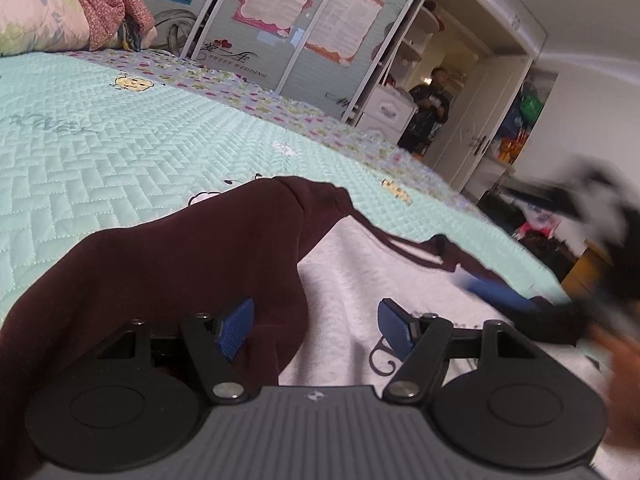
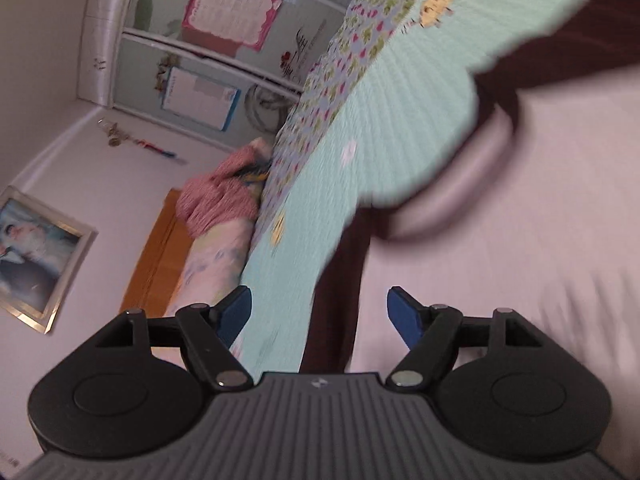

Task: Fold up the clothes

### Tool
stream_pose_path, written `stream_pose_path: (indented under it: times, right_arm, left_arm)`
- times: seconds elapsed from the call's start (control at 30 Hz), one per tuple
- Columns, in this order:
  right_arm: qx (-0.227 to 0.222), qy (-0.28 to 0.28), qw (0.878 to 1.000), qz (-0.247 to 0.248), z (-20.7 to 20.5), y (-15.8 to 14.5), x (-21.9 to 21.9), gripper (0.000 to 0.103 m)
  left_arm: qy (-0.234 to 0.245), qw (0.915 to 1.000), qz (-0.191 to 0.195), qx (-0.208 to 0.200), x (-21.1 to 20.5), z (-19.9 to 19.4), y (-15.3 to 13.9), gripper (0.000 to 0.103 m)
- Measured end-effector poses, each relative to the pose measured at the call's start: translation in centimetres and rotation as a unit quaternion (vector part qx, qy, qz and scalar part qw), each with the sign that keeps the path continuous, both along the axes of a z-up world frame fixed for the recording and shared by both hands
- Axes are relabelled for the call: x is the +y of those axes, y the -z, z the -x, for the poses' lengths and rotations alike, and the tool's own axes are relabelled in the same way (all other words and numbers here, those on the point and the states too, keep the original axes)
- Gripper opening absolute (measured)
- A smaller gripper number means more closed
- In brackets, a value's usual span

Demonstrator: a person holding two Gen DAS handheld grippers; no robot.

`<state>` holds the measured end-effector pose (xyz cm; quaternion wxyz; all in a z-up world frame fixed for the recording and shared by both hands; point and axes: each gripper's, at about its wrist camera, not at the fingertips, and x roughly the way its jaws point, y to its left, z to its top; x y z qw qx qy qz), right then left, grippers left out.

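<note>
A white sweatshirt with dark maroon sleeves lies on the mint quilted bedspread. One maroon sleeve is bunched up in front of my left gripper, which is open; its left pad sits beside the sleeve and its right pad is over the white body. My right gripper shows at the right edge as a blurred blue finger over the shirt. In the right wrist view, my right gripper is open above a maroon sleeve and the white body. Nothing is pinched.
Folded quilts and a pillow are piled at the head of the bed by a wooden headboard. A wardrobe with posters stands beyond the far side. A person stands in the doorway. Clutter sits past the bed's right edge.
</note>
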<state>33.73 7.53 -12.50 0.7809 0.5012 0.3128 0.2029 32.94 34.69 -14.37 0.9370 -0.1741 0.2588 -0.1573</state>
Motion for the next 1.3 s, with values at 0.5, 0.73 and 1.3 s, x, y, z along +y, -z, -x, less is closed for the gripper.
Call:
stream_pose_path:
  times: [0.5,0.73,1.3]
  right_arm:
    - [0.090,0.209,0.971,0.068,34.2,0.3,-12.9,0.084]
    - [0.061,0.248,0.966,0.030,34.6,-0.2,-14.9,0.084]
    - [0.131,0.112,0.985,-0.022,33.4,4.6,-13.4,0.025]
  left_arm:
    - [0.002,0.9896,-0.053,0.134,1.4,15.6,-5.3,0.077]
    - [-0.033,0.9842,-0.047,0.167,1.6,21.9,-4.3,0.077]
    - [-0.036,0.9789,-0.074,0.187,3.0,22.3,-3.6,0.066]
